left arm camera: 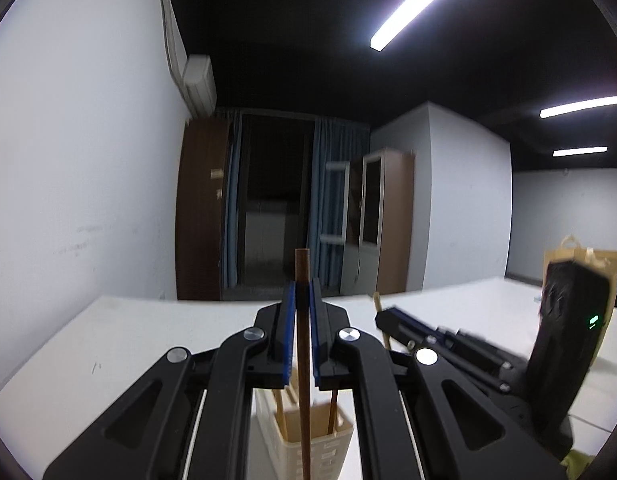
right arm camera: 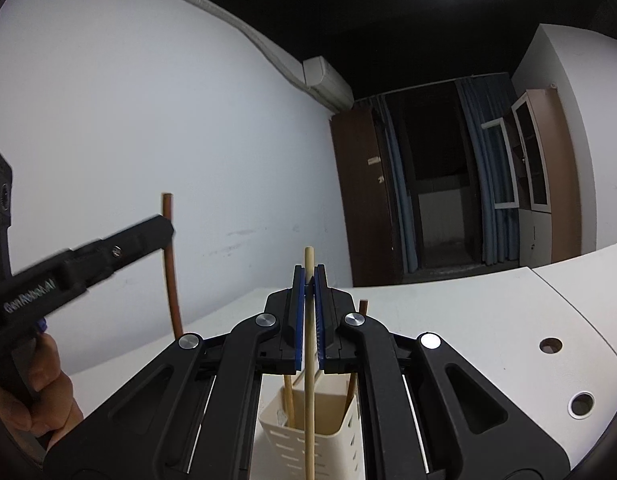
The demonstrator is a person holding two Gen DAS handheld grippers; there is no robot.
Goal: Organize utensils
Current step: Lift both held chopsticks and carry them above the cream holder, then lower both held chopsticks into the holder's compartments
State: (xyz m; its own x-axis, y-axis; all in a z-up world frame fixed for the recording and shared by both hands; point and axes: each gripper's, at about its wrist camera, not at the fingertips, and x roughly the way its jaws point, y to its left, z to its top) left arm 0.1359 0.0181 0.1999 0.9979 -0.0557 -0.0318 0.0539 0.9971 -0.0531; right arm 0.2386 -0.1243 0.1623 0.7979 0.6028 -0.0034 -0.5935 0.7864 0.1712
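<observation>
Two sticks are in hand at once, one in each claw. Our left claw (left arm camera: 303,320) is clamped on a dark stick (left arm camera: 303,360) that runs straight up between the blue pads (left arm camera: 289,336), its top end above the fingertips and its lower length dropping past the rim of the holder (left arm camera: 328,452). Our right claw (right arm camera: 308,312) is clamped the same way on a pale stick (right arm camera: 308,360), also upright, with its lower part hanging in front of the same cream slotted holder (right arm camera: 340,436).

We judge the upright grip to be deliberate: held vertical, each stick can be lowered end first into the narrow mouth. Whether either tip is already inside we cannot tell, since the lower ends run out of view.

Just beyond the pads, the holder stands on the white bench (left arm camera: 128,340) directly under both claws. It already carries other sticks, leaning against its walls: a light one (right arm camera: 289,400) at the left and a dark one (right arm camera: 358,344) at the right.

From the right wrist, the left claw reaches in from the left, with the hand (right arm camera: 40,396) below it, so the two sticks are near each other but apart.

Farther off are the wall, a brown cabinet (left arm camera: 200,208) and blue curtains (left arm camera: 332,200).
</observation>
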